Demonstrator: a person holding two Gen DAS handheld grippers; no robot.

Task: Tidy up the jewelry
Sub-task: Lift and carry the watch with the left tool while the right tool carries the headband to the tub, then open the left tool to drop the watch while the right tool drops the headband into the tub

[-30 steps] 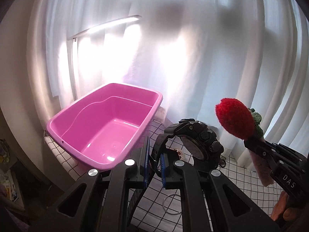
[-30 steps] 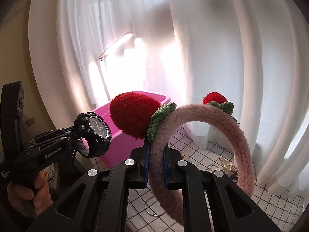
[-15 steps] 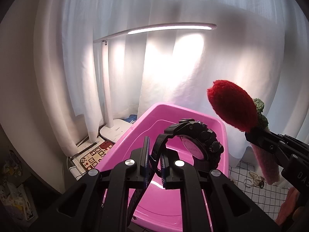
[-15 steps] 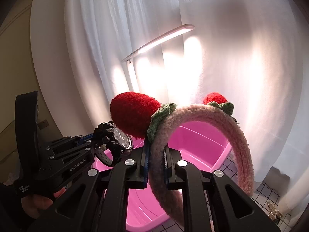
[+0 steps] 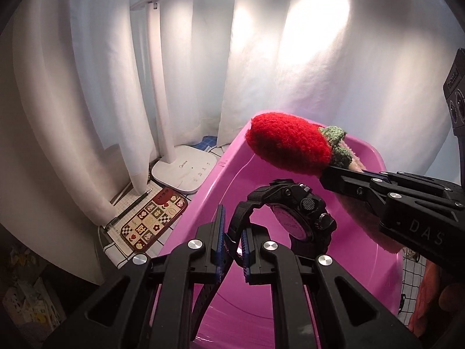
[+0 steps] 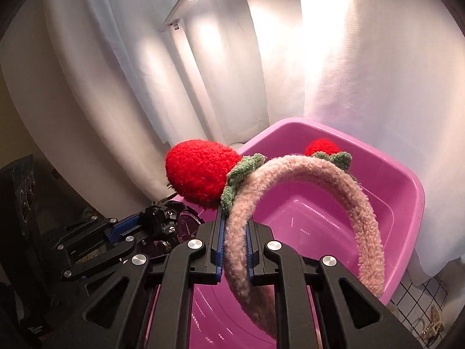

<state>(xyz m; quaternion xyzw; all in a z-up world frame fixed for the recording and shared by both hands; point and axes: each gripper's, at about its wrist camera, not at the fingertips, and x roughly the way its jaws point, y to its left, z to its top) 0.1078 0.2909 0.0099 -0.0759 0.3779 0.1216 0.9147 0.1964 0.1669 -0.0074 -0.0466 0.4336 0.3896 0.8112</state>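
Left gripper (image 5: 232,240) pinching chunky black wristwatch (image 5: 293,218) | right gripper (image 6: 234,250) clamping fuzzy pink strawberry headband (image 6: 334,186) | both poised over glossy pink plastic tub (image 6: 407,192), apparently for dropping in

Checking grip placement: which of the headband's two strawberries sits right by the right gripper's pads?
The bigger-looking strawberry, just above the right gripper; the other sits across the headband's arch.
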